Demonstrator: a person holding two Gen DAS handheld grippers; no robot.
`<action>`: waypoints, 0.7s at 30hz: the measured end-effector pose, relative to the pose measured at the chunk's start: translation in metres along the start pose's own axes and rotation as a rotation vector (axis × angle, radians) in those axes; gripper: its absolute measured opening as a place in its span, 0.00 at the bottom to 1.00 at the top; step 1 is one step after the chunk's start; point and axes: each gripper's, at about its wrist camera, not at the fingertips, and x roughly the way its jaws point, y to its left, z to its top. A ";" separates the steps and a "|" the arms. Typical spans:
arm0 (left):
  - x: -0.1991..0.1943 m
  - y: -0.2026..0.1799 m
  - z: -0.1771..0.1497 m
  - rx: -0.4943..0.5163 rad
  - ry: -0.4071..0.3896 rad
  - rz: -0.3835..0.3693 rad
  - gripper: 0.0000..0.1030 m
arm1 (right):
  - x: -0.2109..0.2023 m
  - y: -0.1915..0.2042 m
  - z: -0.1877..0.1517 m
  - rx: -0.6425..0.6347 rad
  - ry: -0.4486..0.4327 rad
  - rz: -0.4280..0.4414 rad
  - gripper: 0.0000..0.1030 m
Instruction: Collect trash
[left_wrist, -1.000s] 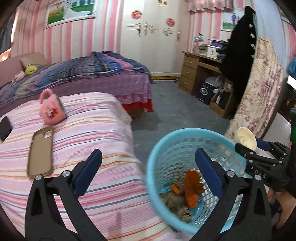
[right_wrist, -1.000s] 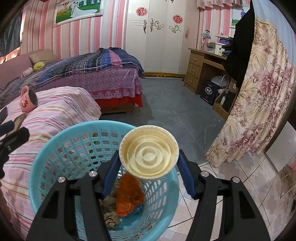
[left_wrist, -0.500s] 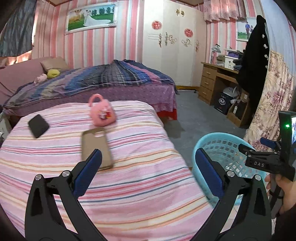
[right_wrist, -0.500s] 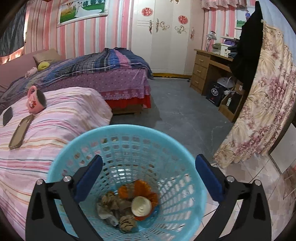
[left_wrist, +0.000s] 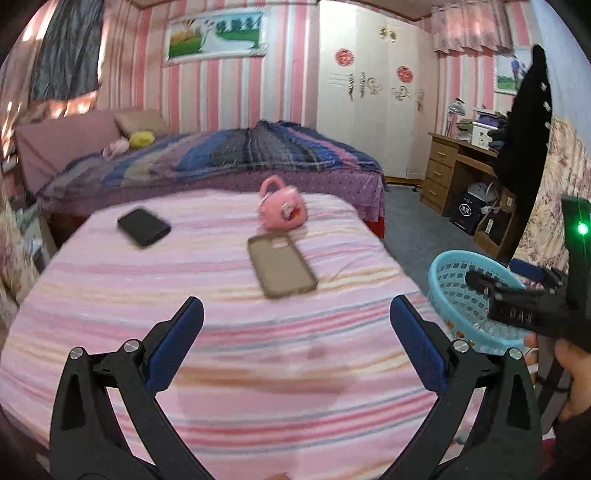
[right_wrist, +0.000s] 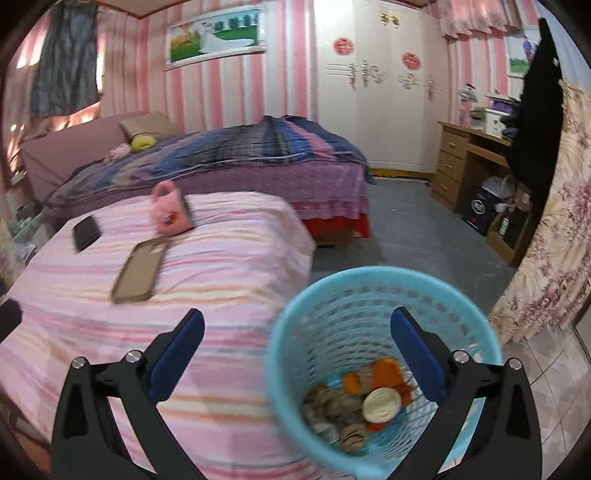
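Pink-and-white striped walls close in a bedroom where a low bed with a pink striped cover (left_wrist: 229, 332) fills the foreground of both wrist views, and a second bed with a blue and purple plaid blanket (left_wrist: 258, 155) stands behind it against the wall. Going from left to right across the striped cover, a black phone (left_wrist: 144, 226) lies flat near the far left edge, a pink toy handbag (left_wrist: 282, 209) sits upright further along near the far edge, and a tan phone case (left_wrist: 281, 266) lies open side up just in front of the handbag, apart from the phone. The left gripper (left_wrist: 295, 341) hovers over the near part of the cover with its blue-padded jaws spread wide and nothing between them. To the right, past the edge of the bed, a light blue plastic basket (right_wrist: 373, 284) stands on the floor close beside the mattress; in it lie crumpled brownish scraps, orange peel-like pieces (right_wrist: 388, 373) and a round cream lid (right_wrist: 382, 405) resting on top of the pile. The right gripper (right_wrist: 297, 345) hangs above the basket's left rim, one finger over the bed and the other over the basket mouth; its jaws have just been opening and stand released, with nothing gripped. Farther right, a wooden desk (right_wrist: 465, 158) stands by the white wardrobe, and a floral curtain (right_wrist: 554, 229) hangs at the right edge.
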 end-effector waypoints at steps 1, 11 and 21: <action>-0.001 0.005 -0.003 -0.012 0.005 0.001 0.95 | -0.001 0.004 0.000 -0.006 0.001 0.004 0.96; -0.013 0.045 -0.031 -0.078 0.003 0.067 0.95 | -0.038 0.053 -0.024 -0.001 -0.030 0.029 0.96; -0.020 0.047 -0.034 -0.060 -0.036 0.118 0.95 | -0.056 0.079 -0.036 -0.040 -0.084 -0.006 0.96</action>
